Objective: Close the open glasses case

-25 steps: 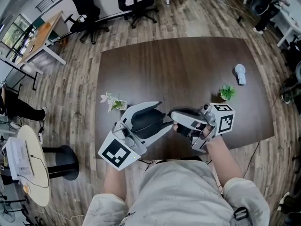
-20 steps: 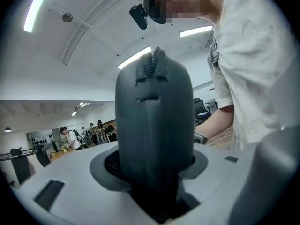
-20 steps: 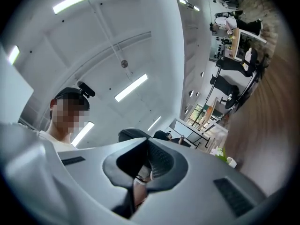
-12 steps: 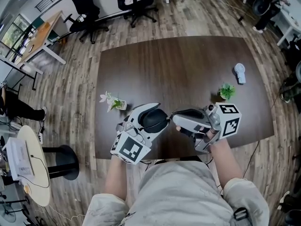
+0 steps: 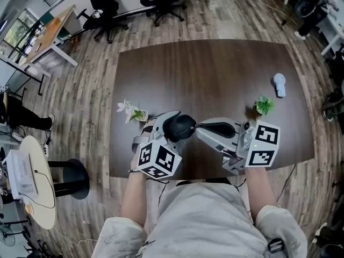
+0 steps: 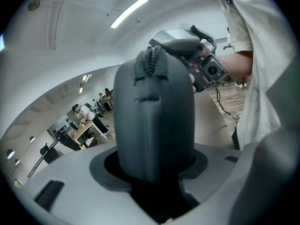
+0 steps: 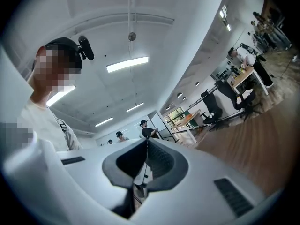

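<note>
Clamping glasses case (image 6: 154, 121) in left gripper (image 5: 171, 129), with right gripper (image 7: 146, 161) shut, empty. Could twist loose under off-centre push.

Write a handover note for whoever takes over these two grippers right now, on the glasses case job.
Left gripper: clamped on the dark glasses case, held up over the near edge of the table.
Right gripper: jaws together, empty, tip close beside the case; contact unclear.
Done: the case looks shut in the left gripper view; no gap shows.
Left: check that it is fully closed, press it if not, then probably set it on the table.
</note>
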Tool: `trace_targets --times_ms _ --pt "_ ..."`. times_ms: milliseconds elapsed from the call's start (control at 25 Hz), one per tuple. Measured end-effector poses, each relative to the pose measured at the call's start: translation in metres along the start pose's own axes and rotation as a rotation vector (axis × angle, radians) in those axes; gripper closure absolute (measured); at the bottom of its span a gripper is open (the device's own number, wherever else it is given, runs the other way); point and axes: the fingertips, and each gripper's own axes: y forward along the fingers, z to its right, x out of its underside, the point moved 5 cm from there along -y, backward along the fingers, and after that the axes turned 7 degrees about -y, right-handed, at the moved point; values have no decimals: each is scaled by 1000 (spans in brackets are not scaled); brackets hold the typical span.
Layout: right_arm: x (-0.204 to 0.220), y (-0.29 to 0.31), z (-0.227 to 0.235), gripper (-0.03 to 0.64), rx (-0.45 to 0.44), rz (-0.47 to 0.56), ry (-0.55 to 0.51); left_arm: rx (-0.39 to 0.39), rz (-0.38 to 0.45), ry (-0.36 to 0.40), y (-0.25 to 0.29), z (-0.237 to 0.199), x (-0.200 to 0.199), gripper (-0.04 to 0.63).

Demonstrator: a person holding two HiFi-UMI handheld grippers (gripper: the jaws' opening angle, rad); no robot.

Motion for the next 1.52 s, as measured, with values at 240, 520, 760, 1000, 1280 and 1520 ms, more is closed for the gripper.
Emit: trace_targets --times_ms 240,520,760,1000,1280,1520 --pt "4 4 -1 606 12 -11 -3 -15 -68 18 5 -1 4 352" --pt "10 12 -2 606 20 -21 0 -27 -126 44 10 -2 5 353" --pt "17 18 -3 606 45 -43 -20 -43 -180 73 11 -1 9 353" --pt "20 21 -5 607 59 -73 -51 -62 -214 96 9 -2 11 353" --pt "20 20 -8 600 63 -73 -90 -47 -181 65 10 0 10 351" --pt "-2 0 -16 522 37 18 -217 2 -78 -21 9 4 4 350"
